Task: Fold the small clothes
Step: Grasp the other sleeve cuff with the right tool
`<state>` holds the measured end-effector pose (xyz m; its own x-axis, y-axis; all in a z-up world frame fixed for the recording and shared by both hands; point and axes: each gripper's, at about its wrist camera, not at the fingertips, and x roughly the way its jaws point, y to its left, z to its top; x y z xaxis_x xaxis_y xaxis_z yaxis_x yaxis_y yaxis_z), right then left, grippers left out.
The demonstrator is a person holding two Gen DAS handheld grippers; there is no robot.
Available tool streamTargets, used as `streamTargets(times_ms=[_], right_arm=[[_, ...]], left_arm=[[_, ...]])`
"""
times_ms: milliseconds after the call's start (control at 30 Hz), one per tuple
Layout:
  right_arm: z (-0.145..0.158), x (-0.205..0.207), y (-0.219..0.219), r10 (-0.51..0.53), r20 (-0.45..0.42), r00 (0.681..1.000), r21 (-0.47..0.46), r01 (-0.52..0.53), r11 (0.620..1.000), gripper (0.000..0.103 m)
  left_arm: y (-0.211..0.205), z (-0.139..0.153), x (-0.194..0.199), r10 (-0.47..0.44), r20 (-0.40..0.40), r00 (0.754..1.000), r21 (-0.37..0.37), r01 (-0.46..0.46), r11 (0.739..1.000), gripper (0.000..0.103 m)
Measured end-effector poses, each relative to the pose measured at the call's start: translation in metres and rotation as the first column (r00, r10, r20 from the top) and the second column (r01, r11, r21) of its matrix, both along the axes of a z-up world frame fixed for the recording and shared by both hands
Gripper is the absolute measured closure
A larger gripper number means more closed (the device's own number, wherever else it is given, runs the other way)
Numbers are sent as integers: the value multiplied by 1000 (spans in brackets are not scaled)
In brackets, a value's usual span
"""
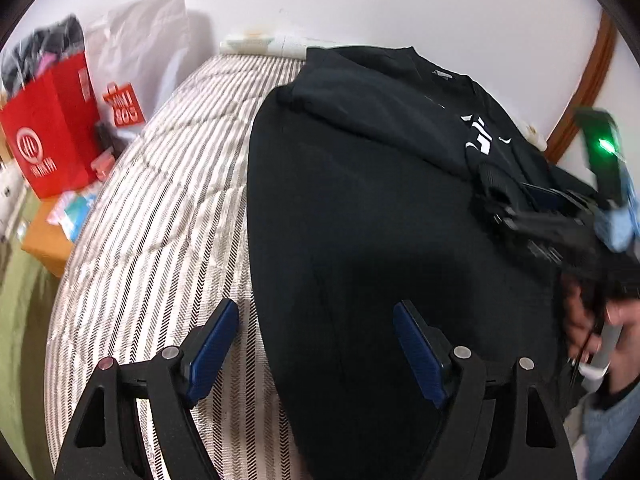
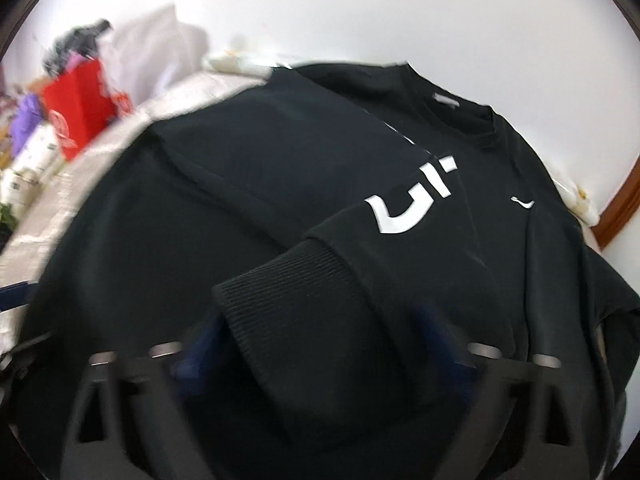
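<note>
A black sweatshirt (image 1: pixel 360 200) with white print lies spread on a striped bed cover (image 1: pixel 160 200), one sleeve folded across its chest. My left gripper (image 1: pixel 316 328) is open above the shirt's left edge, one finger over the stripes and the other over black cloth, with nothing gripped. In the right wrist view the sleeve's ribbed cuff (image 2: pixel 304 280) sits between the blurred blue pads of my right gripper (image 2: pixel 320 336). Whether the pads press on the cuff is unclear. The right gripper (image 1: pixel 496 196) also shows at the shirt's right side, with a hand (image 1: pixel 592 320) on its handle.
A red paper bag (image 1: pixel 52 128) stuffed with clothes and a white plastic bag (image 1: pixel 148 40) stand beyond the bed's left side. A white wall runs behind the bed. A curved wooden frame (image 1: pixel 592 80) is at the far right.
</note>
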<state>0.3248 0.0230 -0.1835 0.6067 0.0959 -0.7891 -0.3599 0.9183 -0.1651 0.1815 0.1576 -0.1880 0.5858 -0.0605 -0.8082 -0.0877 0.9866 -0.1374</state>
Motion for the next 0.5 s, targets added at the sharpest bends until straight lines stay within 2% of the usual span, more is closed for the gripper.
streamTargets(times_ms=[33, 100, 200, 333, 433, 500], right_arm=[[-4, 5, 0, 4, -27, 1000, -11, -4, 1000, 59], [6, 6, -9, 13, -15, 1000, 23, -12, 1000, 83], [42, 2, -47, -9, 67, 998, 107, 2, 994, 85], [91, 9, -138, -202, 169, 965, 235, 160, 959, 85], [93, 29, -213, -337, 110, 935, 305, 291, 907, 85], [84, 40, -245, -413, 77, 908, 264, 381, 886, 82]], left_arm=[[-4, -1, 1, -3, 2, 1000, 22, 3, 1000, 25], [-8, -2, 1, -11, -3, 1000, 46, 11, 999, 25], [-10, -2, 3, -17, -1, 1000, 57, 17, 998, 25], [-8, -1, 4, -10, -2, 1000, 49, 10, 999, 25], [-10, -3, 6, -2, -2, 1000, 54, 2, 999, 25], [-11, -3, 6, 4, -5, 1000, 60, -3, 998, 25]])
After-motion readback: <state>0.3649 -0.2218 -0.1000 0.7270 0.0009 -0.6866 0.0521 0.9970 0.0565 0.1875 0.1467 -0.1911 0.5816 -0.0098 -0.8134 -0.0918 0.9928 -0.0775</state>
